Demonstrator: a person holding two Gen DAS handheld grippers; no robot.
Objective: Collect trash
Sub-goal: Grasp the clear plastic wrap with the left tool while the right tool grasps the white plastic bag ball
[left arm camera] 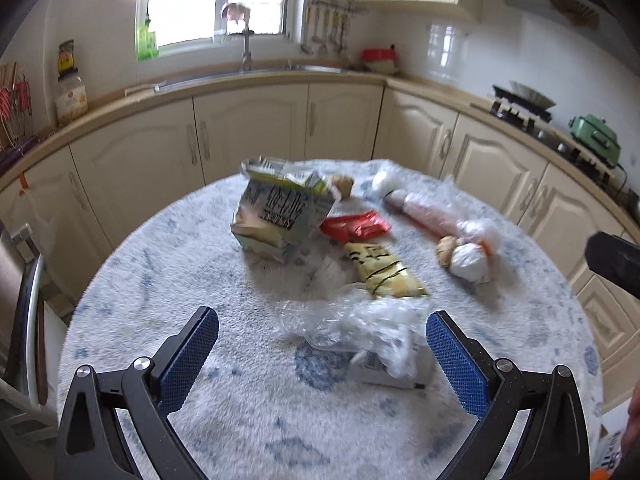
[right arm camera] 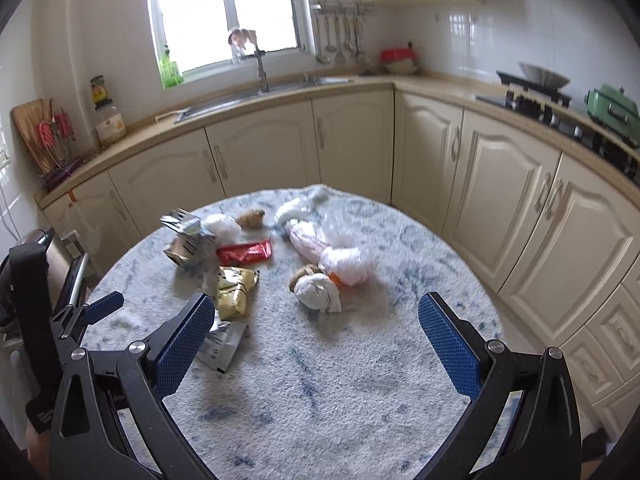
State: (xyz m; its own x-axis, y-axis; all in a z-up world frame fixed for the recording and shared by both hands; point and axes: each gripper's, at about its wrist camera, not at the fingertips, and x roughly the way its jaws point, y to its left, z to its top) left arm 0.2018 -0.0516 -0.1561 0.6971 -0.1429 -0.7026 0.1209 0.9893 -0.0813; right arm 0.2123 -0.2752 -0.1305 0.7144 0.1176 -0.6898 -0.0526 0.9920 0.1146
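Observation:
Trash lies scattered on a round table with a blue-and-white cloth [left arm camera: 200, 280] [right arm camera: 340, 380]. It includes a crumpled carton [left arm camera: 280, 212] [right arm camera: 188, 248], a red wrapper [left arm camera: 354, 226] [right arm camera: 245, 252], a yellow snack bag [left arm camera: 380, 272] [right arm camera: 234, 292], clear crumpled plastic [left arm camera: 360, 328] over a small white packet [left arm camera: 384, 368] [right arm camera: 222, 346], a long plastic bag [left arm camera: 432, 216] [right arm camera: 320, 244] and a knotted white bag [left arm camera: 472, 260] [right arm camera: 318, 292]. My left gripper [left arm camera: 322, 336] is open just short of the clear plastic. My right gripper [right arm camera: 316, 320] is open, near the knotted white bag.
Cream kitchen cabinets [right arm camera: 500, 184] curve behind the table, with a sink [right arm camera: 264, 88] under a window and a stove [right arm camera: 536, 104] at right. A chair back [left arm camera: 24, 288] stands at the table's left edge. The left gripper [right arm camera: 96, 308] shows at the right wrist view's left.

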